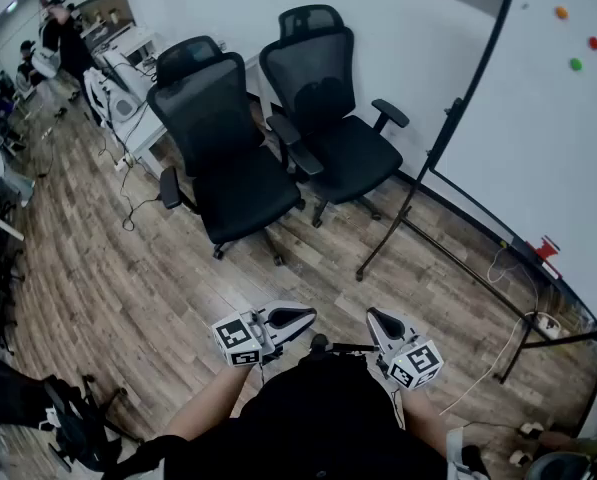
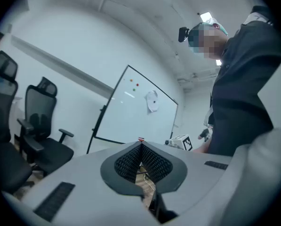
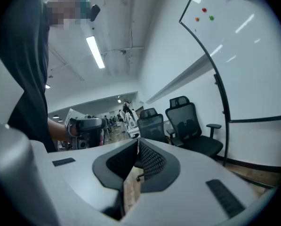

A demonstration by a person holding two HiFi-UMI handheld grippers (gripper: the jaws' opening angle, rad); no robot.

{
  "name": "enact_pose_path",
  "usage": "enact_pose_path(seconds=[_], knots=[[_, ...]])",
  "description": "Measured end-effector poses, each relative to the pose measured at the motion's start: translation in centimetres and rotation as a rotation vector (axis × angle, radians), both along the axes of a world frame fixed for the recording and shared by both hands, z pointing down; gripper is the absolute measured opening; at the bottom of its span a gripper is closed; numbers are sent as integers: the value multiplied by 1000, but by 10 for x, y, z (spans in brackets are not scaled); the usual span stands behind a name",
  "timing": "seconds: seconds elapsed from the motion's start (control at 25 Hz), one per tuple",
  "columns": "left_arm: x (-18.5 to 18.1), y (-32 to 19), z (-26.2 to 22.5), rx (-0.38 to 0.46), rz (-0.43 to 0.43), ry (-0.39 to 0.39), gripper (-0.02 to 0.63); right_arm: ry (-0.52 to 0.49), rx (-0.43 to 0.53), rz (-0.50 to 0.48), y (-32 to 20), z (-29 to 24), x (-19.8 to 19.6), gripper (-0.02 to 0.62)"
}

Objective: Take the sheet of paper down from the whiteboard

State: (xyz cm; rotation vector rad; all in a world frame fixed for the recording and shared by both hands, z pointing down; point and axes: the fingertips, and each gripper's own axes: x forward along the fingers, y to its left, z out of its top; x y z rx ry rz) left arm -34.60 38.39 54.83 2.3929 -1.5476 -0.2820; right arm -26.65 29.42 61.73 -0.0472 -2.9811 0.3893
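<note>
- I hold both grippers low and close to my body. The left gripper [image 1: 300, 318] has its jaws together with nothing between them, and the right gripper [image 1: 375, 316] is closed and empty as well
- The sheet of paper [image 2: 152, 101] hangs on the upper part of the whiteboard [image 2: 131, 119]. It is near the coloured magnets [image 2: 137, 84], on the side away from the office chairs [image 1: 228, 158], and its long side seems to run up and down
- In the head view the board stands at my right, so I judge the right gripper is the nearer one. The sheet is well apart from both grippers and much higher
- The left gripper view looks toward the sheet, while the right gripper view looks more toward the chairs
- For the next move I think I must step to the board, raise one gripper and open its jaws first
</note>
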Motion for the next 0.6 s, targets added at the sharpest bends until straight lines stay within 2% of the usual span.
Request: enact_pose_path(seconds=[0.2, 0.28, 0.4, 0.6], knots=[[10, -73, -20, 28, 197, -166, 12, -27, 99, 115, -20, -26, 7, 26], [14, -90, -22, 45, 275, -165, 12, -15, 118, 196, -24, -32, 11, 26], [31, -102, -20, 65, 422, -124, 12, 9, 143, 337, -19, -41, 27, 26], [55, -78, -17, 114, 646, -118, 12, 30, 184, 597, 11, -51, 56, 26]])
